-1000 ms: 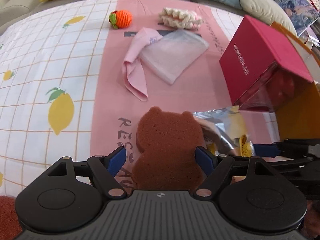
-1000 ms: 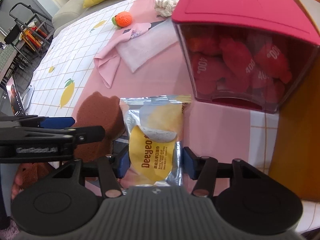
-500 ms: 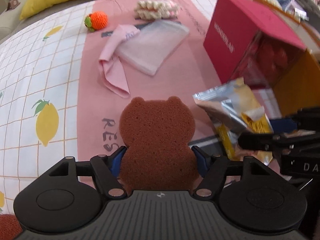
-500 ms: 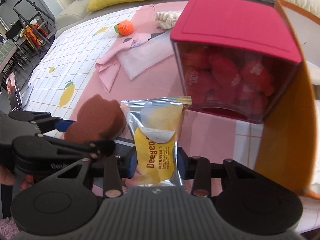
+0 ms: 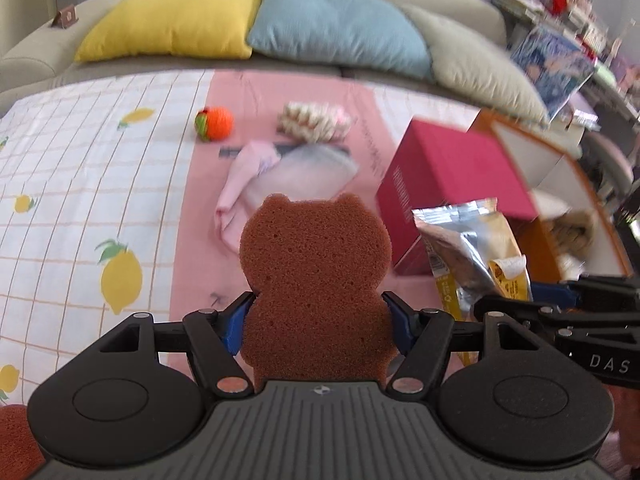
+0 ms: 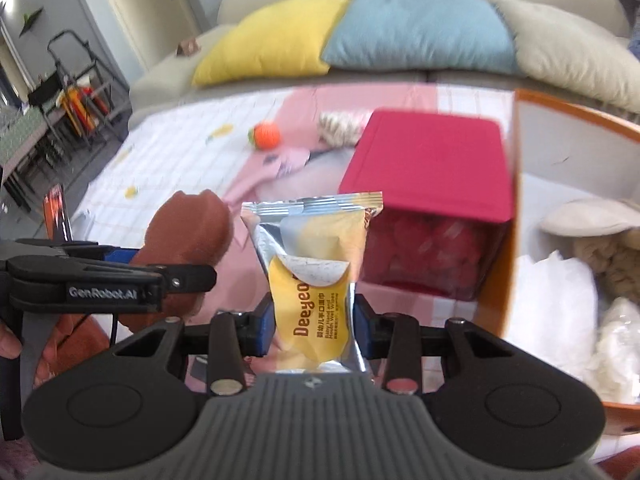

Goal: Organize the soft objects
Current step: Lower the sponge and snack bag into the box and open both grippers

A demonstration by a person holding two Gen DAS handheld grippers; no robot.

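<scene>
My left gripper (image 5: 318, 326) is shut on a brown bear-shaped sponge (image 5: 316, 264) and holds it above the pink cloth; the sponge also shows in the right wrist view (image 6: 188, 232). My right gripper (image 6: 314, 326) is shut on a silver and yellow wet-wipes packet (image 6: 314, 276), held upright in the air; the packet also shows in the left wrist view (image 5: 472, 248). An orange knitted ball (image 5: 214, 123), a cream knitted piece (image 5: 314, 118), a pink cloth (image 5: 240, 184) and a translucent pouch (image 5: 308, 172) lie on the table.
A red-lidded box (image 6: 432, 184) of red items stands to the right. An orange-rimmed bin (image 6: 568, 248) with soft white and beige items stands at far right. Yellow, blue and beige cushions (image 5: 332, 28) line the sofa behind.
Both grippers have risen and tilted up with the sponge and the packet; the sofa cushions and the orange bin's inside have come into view.
</scene>
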